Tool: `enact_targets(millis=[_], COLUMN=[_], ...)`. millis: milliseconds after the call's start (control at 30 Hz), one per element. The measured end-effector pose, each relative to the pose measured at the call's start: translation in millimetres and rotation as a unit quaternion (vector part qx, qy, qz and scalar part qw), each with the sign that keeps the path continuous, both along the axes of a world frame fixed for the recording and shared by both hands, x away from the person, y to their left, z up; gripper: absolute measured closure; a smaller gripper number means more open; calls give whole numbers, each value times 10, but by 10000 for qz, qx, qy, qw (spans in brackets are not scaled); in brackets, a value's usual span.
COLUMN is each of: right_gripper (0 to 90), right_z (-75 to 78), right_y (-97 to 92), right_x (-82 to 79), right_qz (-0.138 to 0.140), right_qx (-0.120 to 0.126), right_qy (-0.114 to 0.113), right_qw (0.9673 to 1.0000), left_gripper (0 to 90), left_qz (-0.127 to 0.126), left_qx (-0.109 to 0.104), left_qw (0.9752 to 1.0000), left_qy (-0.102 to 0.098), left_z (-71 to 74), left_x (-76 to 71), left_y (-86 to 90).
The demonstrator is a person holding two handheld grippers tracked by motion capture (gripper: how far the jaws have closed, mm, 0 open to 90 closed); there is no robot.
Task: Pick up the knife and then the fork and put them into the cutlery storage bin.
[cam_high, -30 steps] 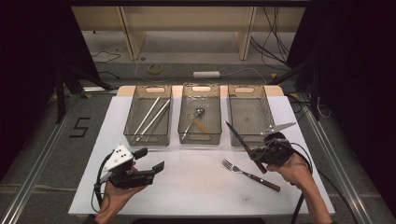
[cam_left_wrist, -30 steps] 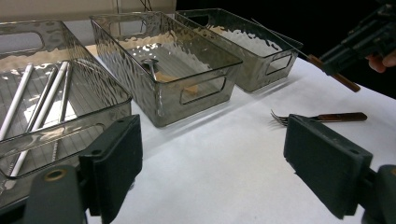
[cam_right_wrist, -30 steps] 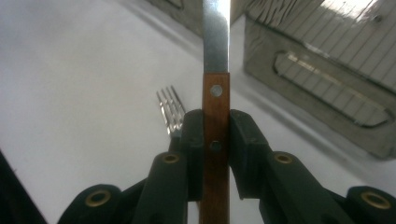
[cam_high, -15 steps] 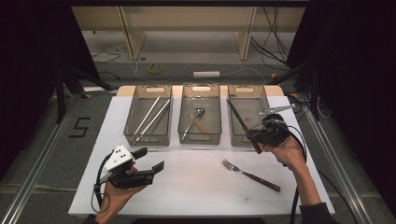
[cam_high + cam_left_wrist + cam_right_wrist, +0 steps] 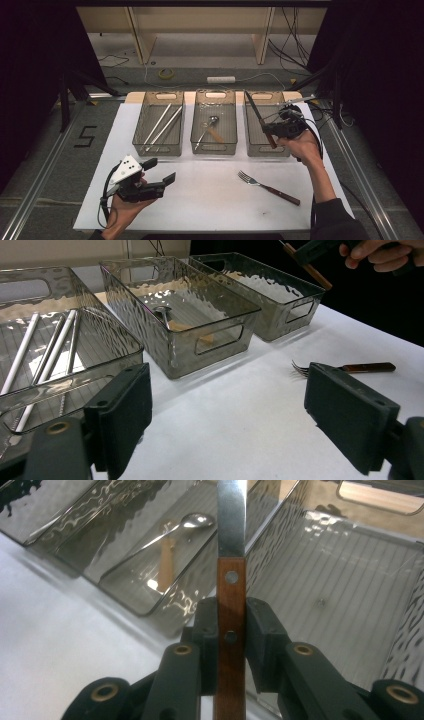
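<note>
Smoked-plastic left bin [image 5: 158,131] with likely chopsticks [image 5: 162,123], middle bin [image 5: 214,129] spoon [image 5: 206,129], right bin [image 5: 267,140] bare

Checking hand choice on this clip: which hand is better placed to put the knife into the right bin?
Right. Its gripper already clamps the knife over the right bin; the left gripper is open, far off.

Fork [image 5: 267,187] on table; spoon [image 5: 207,127] in middle bin [image 5: 214,148]

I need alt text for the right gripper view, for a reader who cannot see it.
The right gripper grips a knife by its wooden handle, blade pointing up, above an empty clear bin. The next bin holds a spoon.
</note>
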State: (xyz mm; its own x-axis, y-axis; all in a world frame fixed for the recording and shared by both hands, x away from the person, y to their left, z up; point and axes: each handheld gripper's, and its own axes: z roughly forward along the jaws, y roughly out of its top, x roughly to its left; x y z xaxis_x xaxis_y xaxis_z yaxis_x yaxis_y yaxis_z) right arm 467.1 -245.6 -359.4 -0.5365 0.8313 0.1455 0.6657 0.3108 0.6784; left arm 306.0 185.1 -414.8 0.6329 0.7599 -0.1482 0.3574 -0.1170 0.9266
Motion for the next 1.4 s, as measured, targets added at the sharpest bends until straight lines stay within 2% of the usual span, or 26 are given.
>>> enact_targets(millis=[533,933,1033,1400], right_gripper=[772,772,772,772], right_z=[-23,-128,-171,-296], right_y=[57,39,39,68], right_x=[257,367,396,453], right_qz=[-347,-670,-741,-875], right_qx=[42,-1,-16,-48], right_qy=[4,56,130,249], right_qw=[9994,9977,9972,9958], left_gripper=[188,188,188,188], left_qz=[2,1,-1,3], left_qx=[-2,-2,2,-5], left_qw=[10000,10000,10000,10000], left_qy=[-22,-20,-22,-39], left_z=[2,1,2,4], left_x=[-1,-1,-2,-3], left_y=[3,3,3,10])
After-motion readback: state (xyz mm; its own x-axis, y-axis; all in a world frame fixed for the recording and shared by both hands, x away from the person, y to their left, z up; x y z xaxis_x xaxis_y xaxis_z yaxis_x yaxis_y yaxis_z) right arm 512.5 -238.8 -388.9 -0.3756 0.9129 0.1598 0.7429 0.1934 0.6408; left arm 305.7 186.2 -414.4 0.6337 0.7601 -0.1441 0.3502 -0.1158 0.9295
